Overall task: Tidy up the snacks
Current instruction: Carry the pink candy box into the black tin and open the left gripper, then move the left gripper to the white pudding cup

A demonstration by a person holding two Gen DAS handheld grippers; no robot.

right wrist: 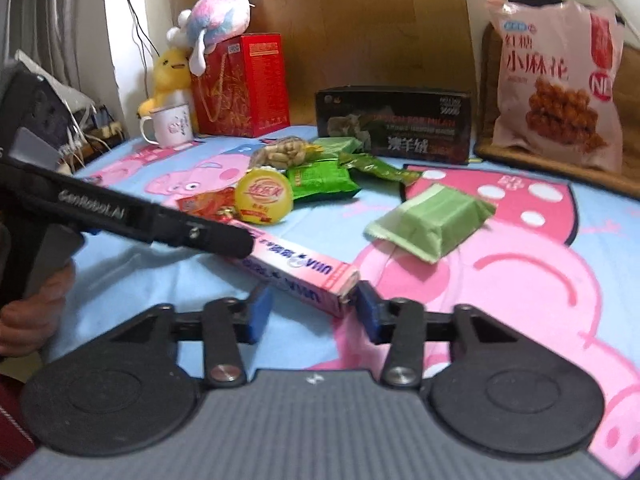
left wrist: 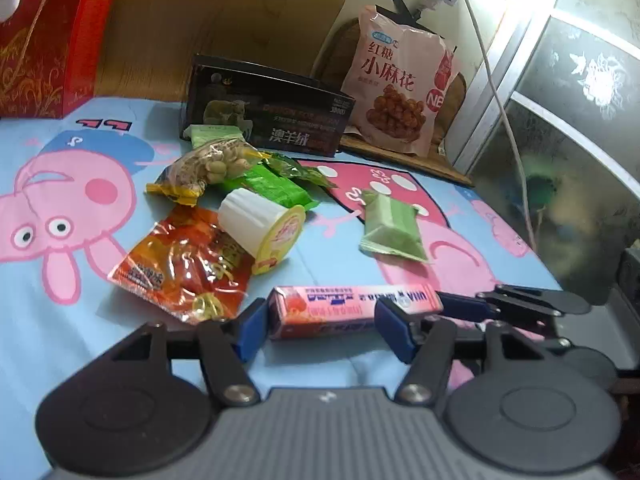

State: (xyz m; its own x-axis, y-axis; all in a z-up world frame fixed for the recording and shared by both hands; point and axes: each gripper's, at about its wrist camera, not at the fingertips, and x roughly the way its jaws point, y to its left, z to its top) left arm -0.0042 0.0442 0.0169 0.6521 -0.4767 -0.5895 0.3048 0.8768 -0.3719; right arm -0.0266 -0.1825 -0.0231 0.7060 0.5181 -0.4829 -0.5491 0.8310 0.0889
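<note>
Snacks (left wrist: 224, 216) seemingly outside black box (left wrist: 268, 116)

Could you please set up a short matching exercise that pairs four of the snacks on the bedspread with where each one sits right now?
Things:
1. long pink box
2. pale green packet
3. white cup with yellow lid
4. big pink bag

Places:
A. propped upright at the back, right of the black box
B. on its side, resting on the orange packet
C. alone on the pink patch of the bedspread
D. nearest, between both hand-held grippers

Pairs: 1-D, 2-C, 3-B, 4-A
</note>
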